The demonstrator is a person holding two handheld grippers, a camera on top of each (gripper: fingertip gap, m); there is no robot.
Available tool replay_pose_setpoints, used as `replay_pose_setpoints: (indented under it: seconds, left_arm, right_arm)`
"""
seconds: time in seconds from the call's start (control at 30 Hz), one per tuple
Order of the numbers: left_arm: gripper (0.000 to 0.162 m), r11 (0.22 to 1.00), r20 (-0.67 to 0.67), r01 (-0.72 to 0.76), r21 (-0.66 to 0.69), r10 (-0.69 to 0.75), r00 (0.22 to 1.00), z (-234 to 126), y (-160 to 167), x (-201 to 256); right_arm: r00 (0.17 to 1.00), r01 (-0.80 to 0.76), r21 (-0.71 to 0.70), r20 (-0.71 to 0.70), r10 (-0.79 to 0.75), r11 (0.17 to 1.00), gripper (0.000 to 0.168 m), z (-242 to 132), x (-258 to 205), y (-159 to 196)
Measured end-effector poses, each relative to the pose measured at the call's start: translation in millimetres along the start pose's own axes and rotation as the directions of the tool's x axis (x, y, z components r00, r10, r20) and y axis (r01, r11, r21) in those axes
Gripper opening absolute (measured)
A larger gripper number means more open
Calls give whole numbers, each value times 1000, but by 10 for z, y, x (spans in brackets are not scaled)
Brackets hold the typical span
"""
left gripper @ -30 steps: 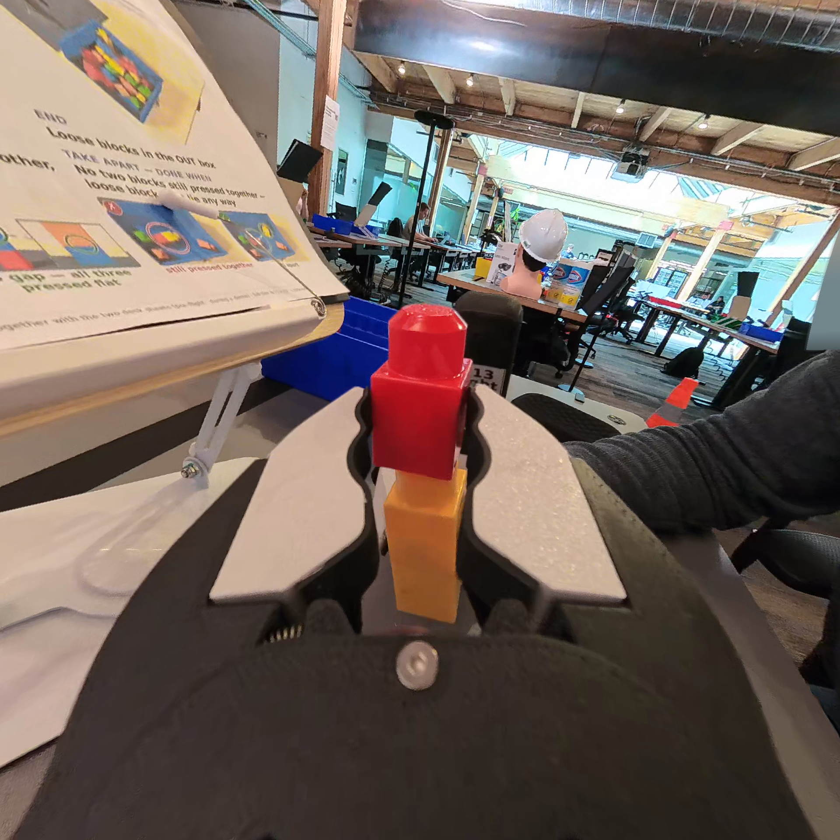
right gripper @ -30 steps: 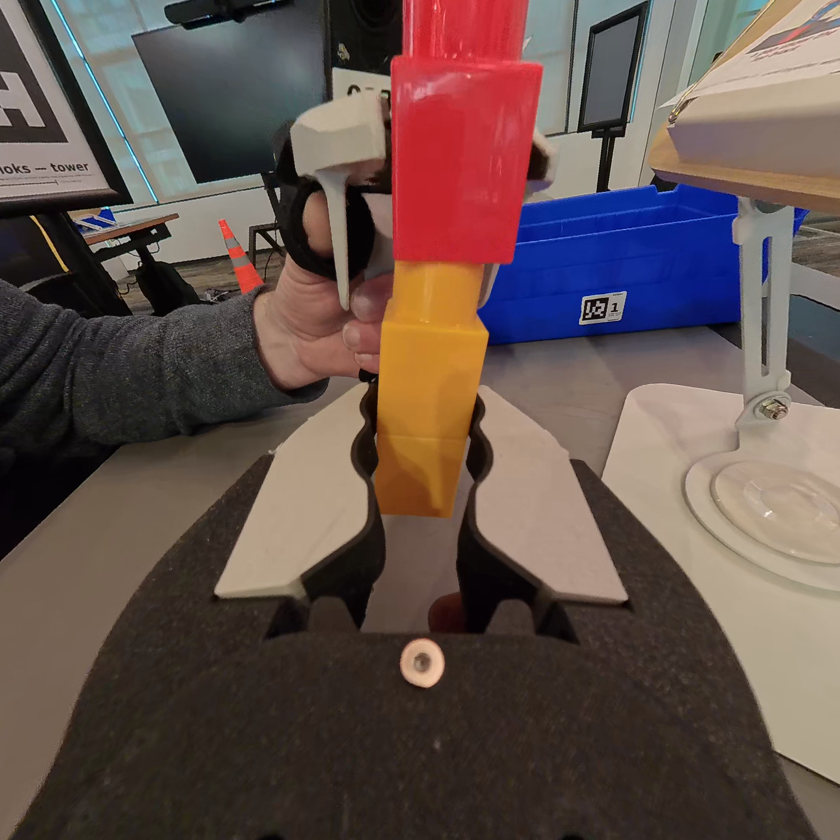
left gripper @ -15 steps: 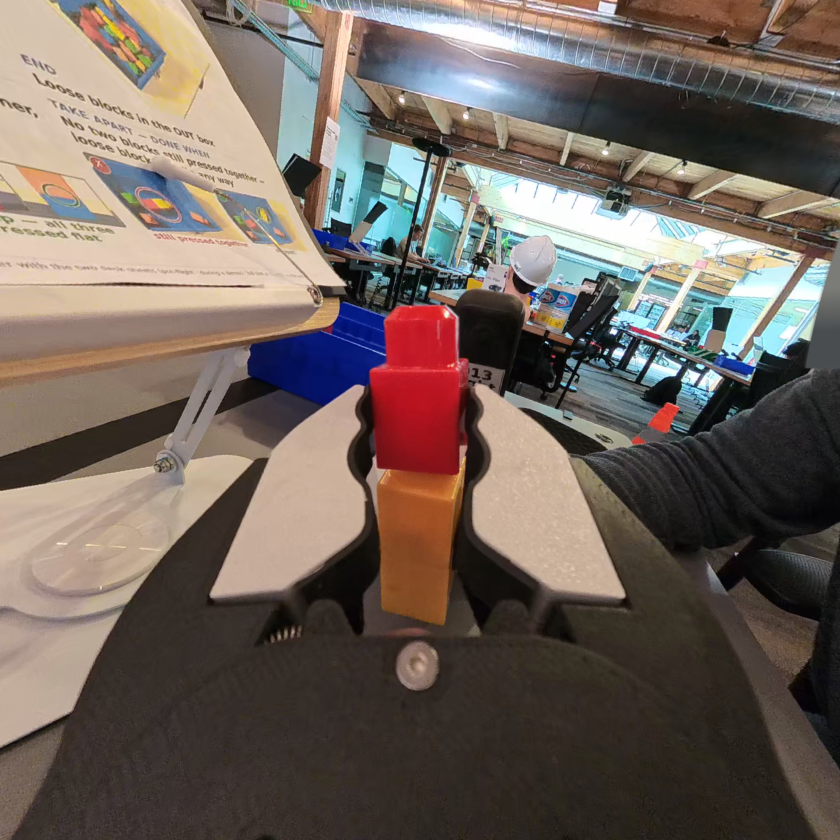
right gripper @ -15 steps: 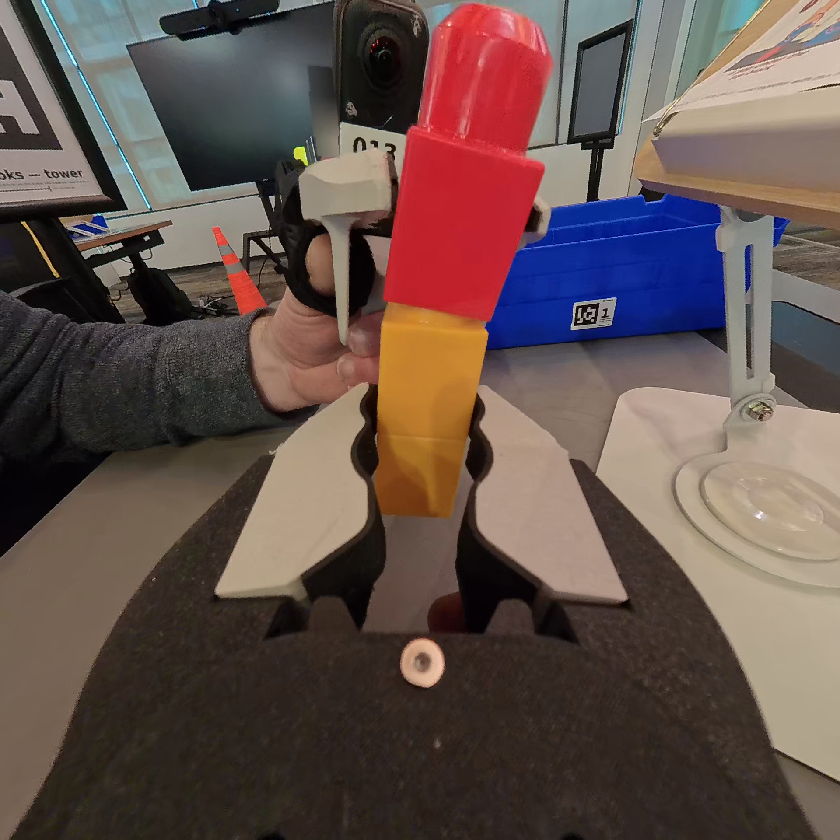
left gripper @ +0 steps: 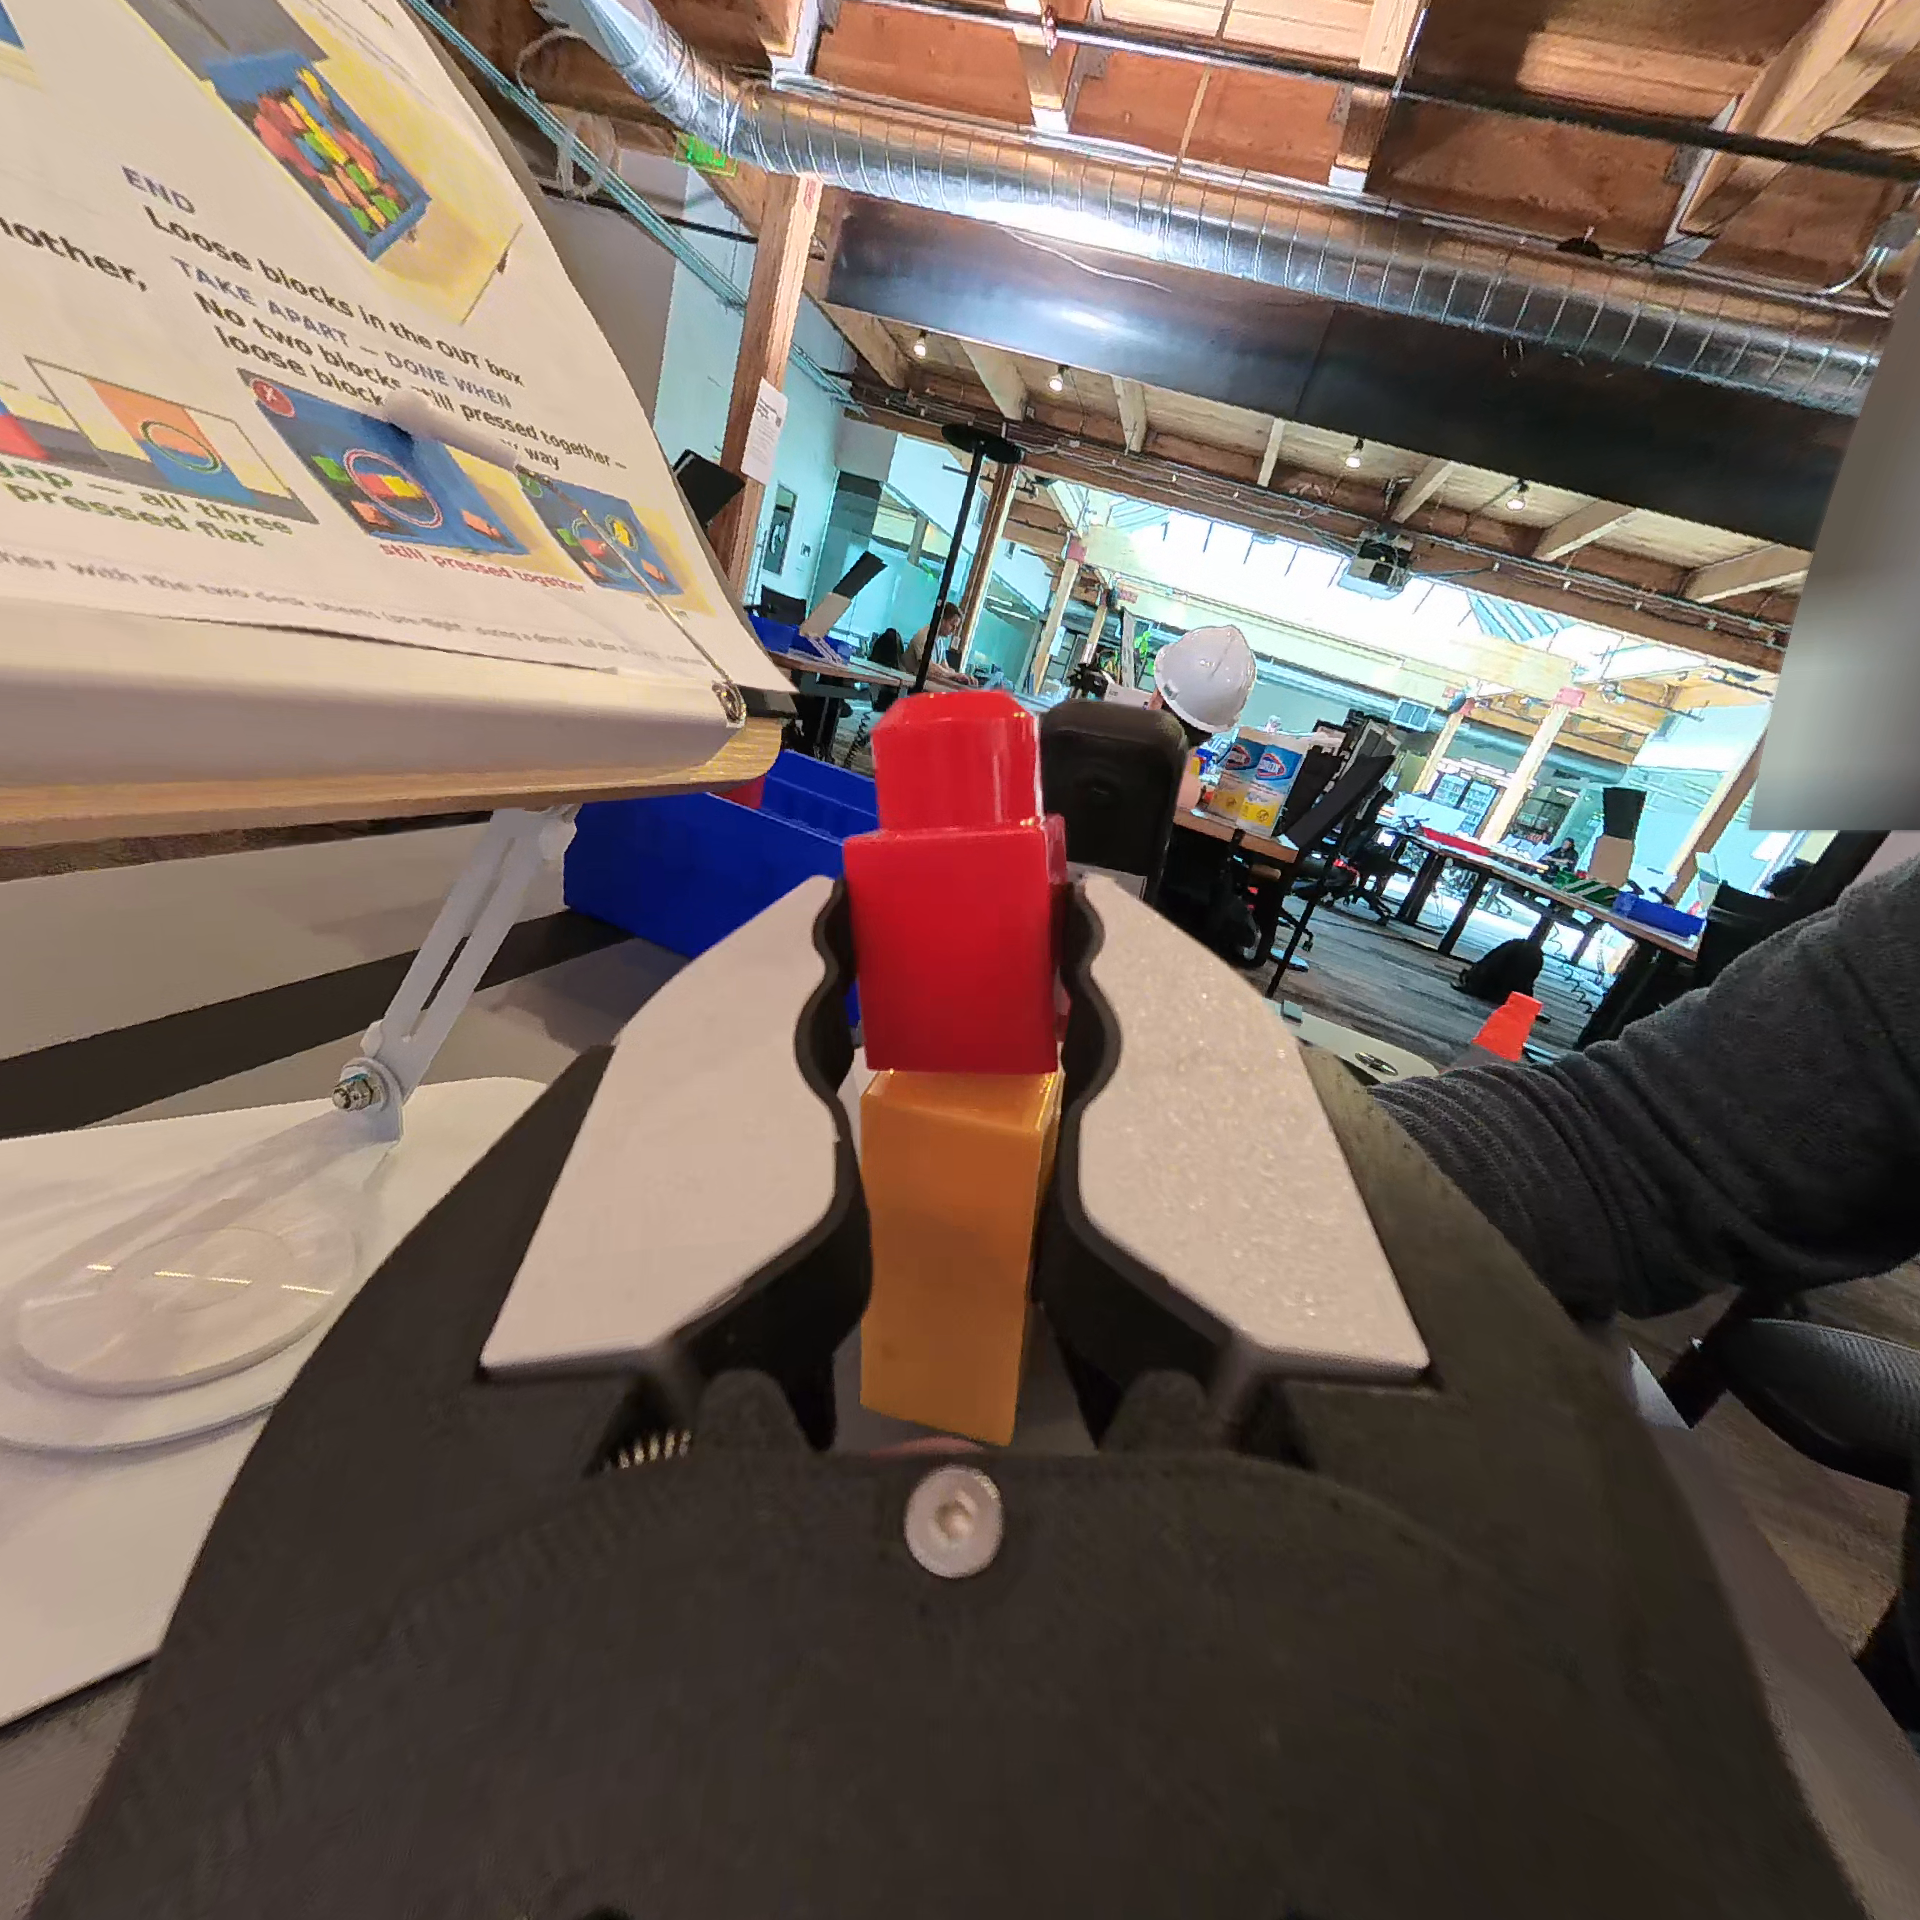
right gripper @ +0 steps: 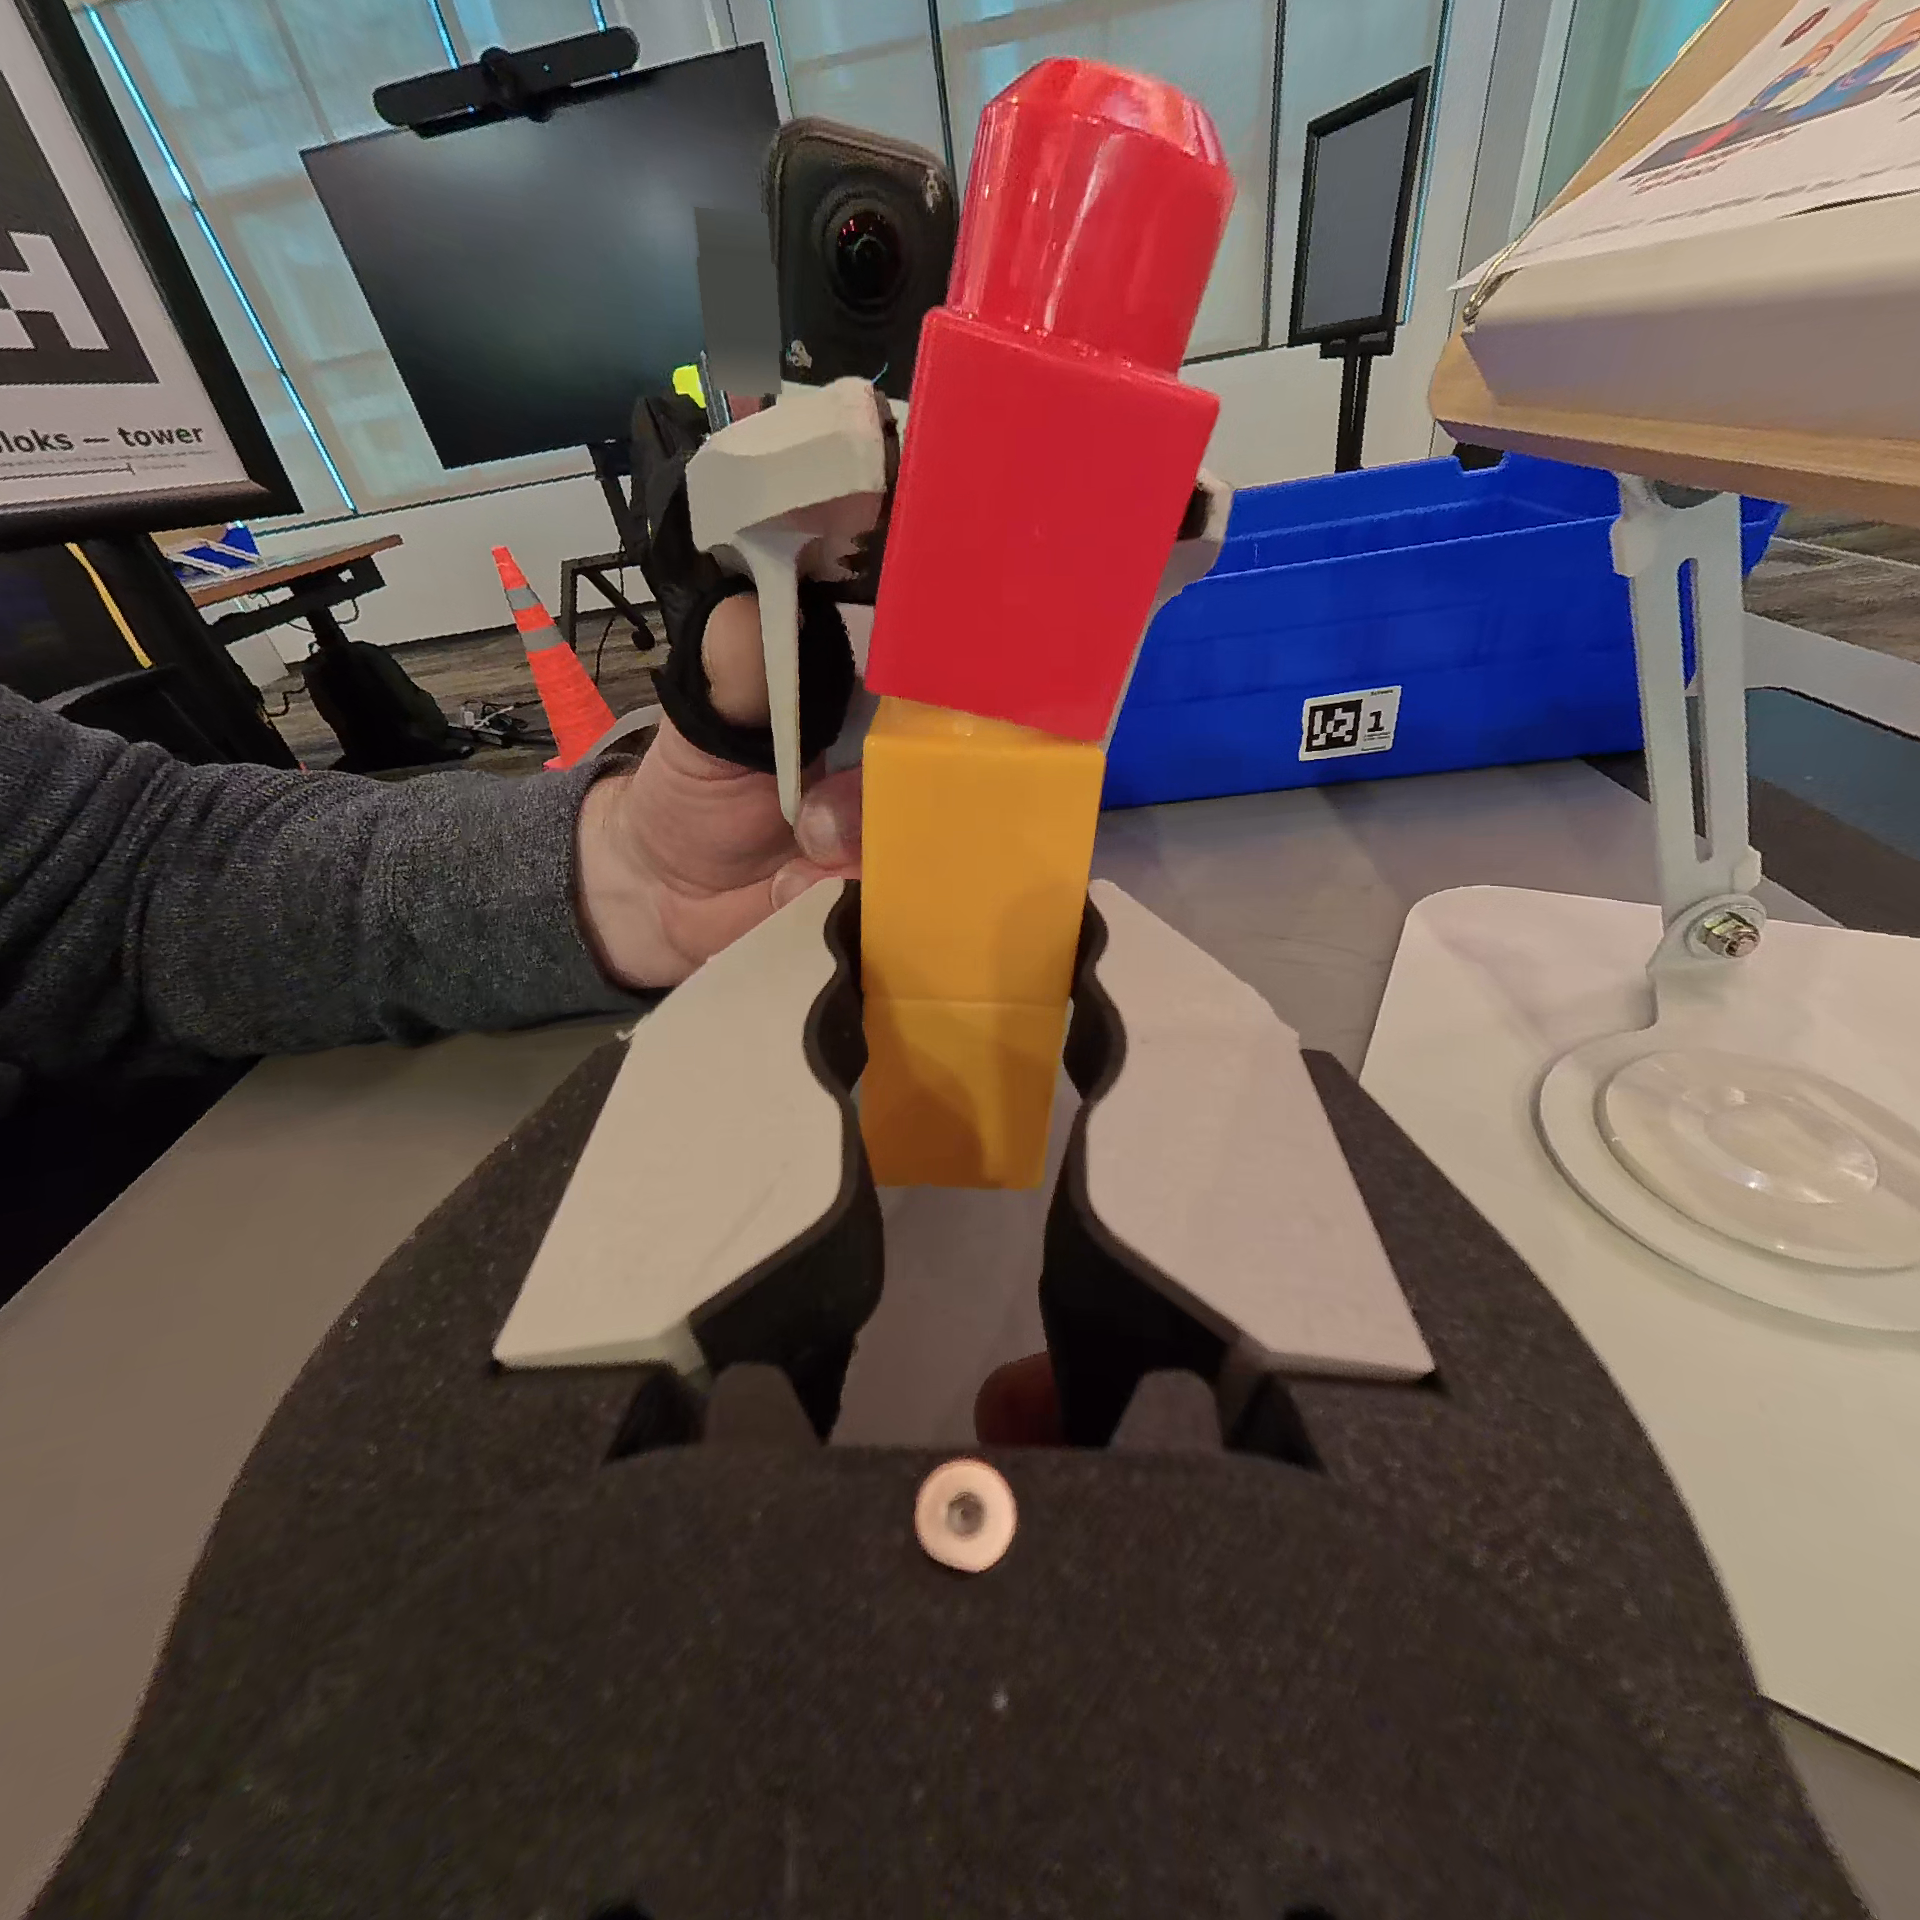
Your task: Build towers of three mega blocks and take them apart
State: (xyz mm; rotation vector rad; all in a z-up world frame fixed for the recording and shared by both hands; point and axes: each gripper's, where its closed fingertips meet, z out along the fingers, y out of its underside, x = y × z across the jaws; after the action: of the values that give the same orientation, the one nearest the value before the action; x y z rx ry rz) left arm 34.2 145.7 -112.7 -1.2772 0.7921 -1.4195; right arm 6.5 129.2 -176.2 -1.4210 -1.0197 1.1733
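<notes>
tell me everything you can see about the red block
The red block is glossy plastic, a squarish body with one tall round stud on top. It sits tilted atop two stacked yellow blocks, held off the table. The left gripper has its fingers clamped on its sides; the right gripper grips the yellow blocks below.

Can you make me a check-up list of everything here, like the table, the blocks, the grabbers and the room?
Surface: grey table, a white stand base on it.
Job's things: red block tilting on two stacked yellow blocks; blue bin behind.
Clutter: instruction sheet on the stand.
Grippers: left gripper shut on the red block; right gripper shut on the yellow blocks.
Cables: nothing seen.
Surroundings: orange cone, dark screen, desks.
</notes>
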Motion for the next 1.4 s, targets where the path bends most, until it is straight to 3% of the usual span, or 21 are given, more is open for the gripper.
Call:
replay_pose_setpoints:
  seconds: [0.6,0.9,1.4]
  left_arm:
    - [37,993,59,-59,104,53,997,92,3,21]
    - [37,1000,-9,-21,14,21,1000,25,54,1]
    - [36,1000,-73,-14,-27,12,997,4,63,35]
  right_arm:
    - [997,-75,63,37,72,995,35,-39,-17,-66]
    - [999,-48,34,25,47,998,35,-62,11,-39]
    - [997,-46,31,66,44,998,35,-73,-34,-38]
